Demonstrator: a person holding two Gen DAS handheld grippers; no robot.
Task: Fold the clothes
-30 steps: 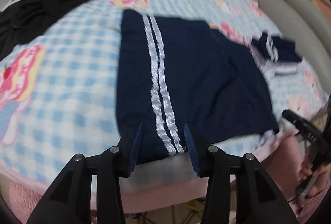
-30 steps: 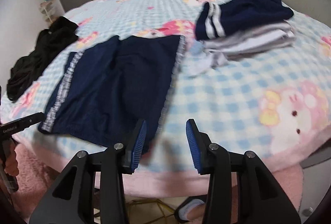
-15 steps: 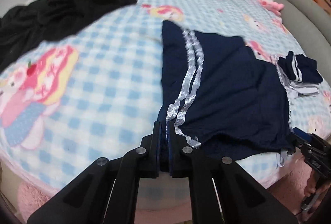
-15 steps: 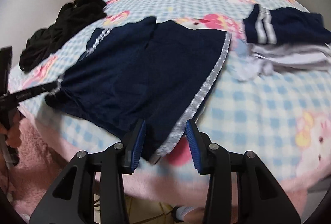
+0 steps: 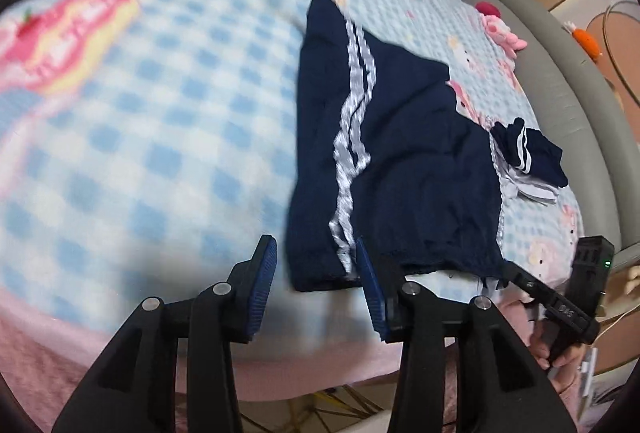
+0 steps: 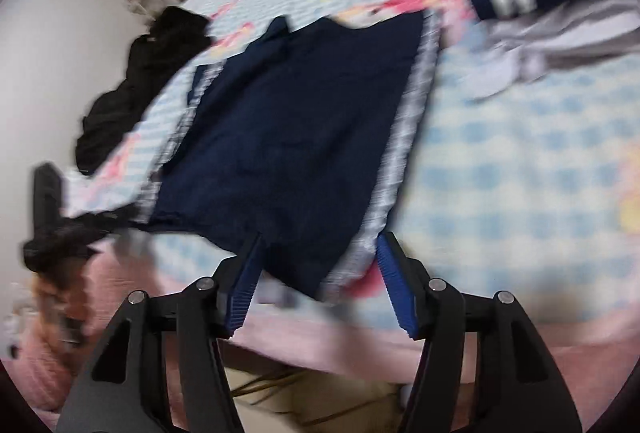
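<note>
The navy shorts point(image 5: 400, 161) are lying flat at the bed's point(image 5: 160, 153) near edge. Both jaws have just been opening: the left hand-held gripper point(image 5: 316, 283) and right hand-held gripper point(image 6: 318, 279) are straddling the near hem corners, unclamped. Pinching both corners evenly should keep the fold square.

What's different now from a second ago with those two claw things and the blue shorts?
The left gripper pinched shut on the striped near corner of the navy shorts, then its jaws opened again; that corner now lies between open pads. The right gripper came closer to the other near corner, its jaws opening wider. The shorts, the folded pile and the black clothes stayed put.
</note>
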